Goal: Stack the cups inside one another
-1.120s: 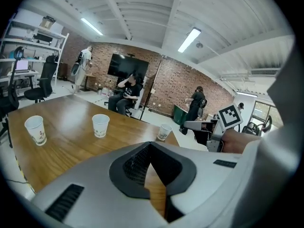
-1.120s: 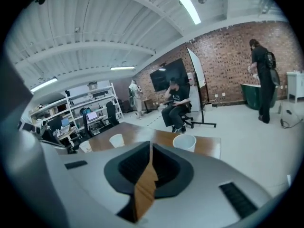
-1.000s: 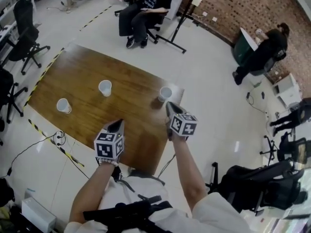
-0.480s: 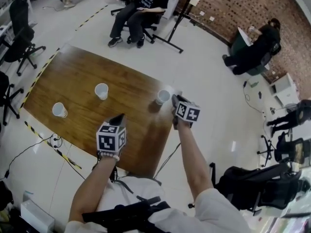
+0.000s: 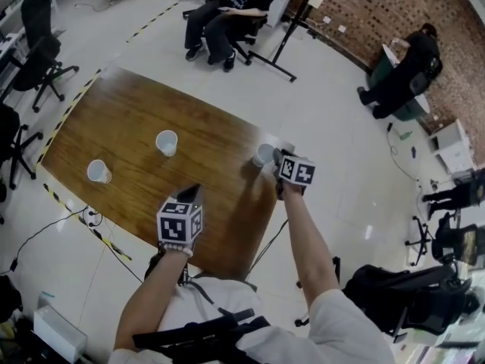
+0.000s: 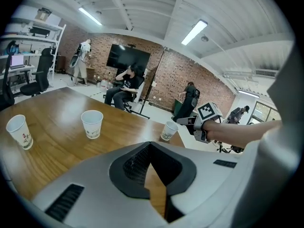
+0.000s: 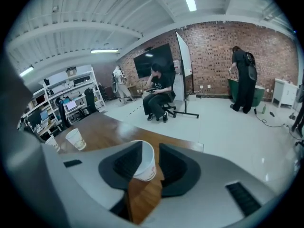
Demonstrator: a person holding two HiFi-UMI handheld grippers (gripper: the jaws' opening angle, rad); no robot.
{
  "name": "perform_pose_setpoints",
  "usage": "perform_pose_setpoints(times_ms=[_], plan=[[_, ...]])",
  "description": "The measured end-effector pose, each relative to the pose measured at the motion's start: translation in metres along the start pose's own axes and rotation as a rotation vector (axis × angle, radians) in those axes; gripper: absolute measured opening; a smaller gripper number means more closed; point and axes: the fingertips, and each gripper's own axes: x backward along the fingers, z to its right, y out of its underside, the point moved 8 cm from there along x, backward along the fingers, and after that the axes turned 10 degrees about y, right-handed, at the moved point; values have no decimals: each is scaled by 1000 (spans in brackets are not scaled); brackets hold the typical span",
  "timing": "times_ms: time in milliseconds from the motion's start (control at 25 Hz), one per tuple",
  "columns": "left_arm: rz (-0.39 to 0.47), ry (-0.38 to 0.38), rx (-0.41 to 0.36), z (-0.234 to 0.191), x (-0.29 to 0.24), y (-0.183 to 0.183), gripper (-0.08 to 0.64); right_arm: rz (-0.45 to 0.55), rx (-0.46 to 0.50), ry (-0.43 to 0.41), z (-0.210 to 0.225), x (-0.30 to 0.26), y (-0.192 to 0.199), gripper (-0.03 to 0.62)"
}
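Jaws on your left gripper (image 6: 151, 145) meet at the tips with nothing between them. It hangs over the table (image 5: 121, 120) close to the near edge, and its grey body blocks the nearest wood in the left gripper view. Further right, your right gripper (image 7: 149, 145) has its jaws apart, straddling the right cup (image 7: 144, 163). That cup stands at the table's far right corner, just inside the edge, with white floor beyond it. You cannot tell whether either pad touches the cup wall; a sliver of wood shows on its right side. In the head view the gripper's marker cube covers part of that cup. To the left, the middle cup (image 5: 166, 142) and the left cup (image 5: 98, 171) stand upright and well apart, with bare wood all round them. The left cup sits near the table's near left edge. Beyond the far edge a seated person (image 5: 220, 14) faces the table, and office chairs (image 5: 42, 48) stand by the far left corner.
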Motion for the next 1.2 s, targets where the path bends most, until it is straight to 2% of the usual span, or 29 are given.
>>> perform_pose_setpoints(times_ms=[200, 320, 480, 640, 960, 1200], plan=[[-9, -20, 20, -7, 3, 7, 0, -37, 1, -11, 0, -14, 6, 134], [-12, -27, 26, -8, 3, 10, 0, -45, 3, -25, 0, -17, 7, 97], [-12, -36, 32, -11, 5, 12, 0, -51, 15, -41, -3, -20, 8, 85], [-15, -43, 37, -11, 8, 16, 0, -57, 21, -47, -3, -21, 11, 20], [-18, -46, 51, -11, 17, 24, 0, -36, 21, -51, -2, -2, 12, 14], [-33, -22, 56, 2, 16, 34, 0, 5, 1, -75, 8, 31, 10, 12]])
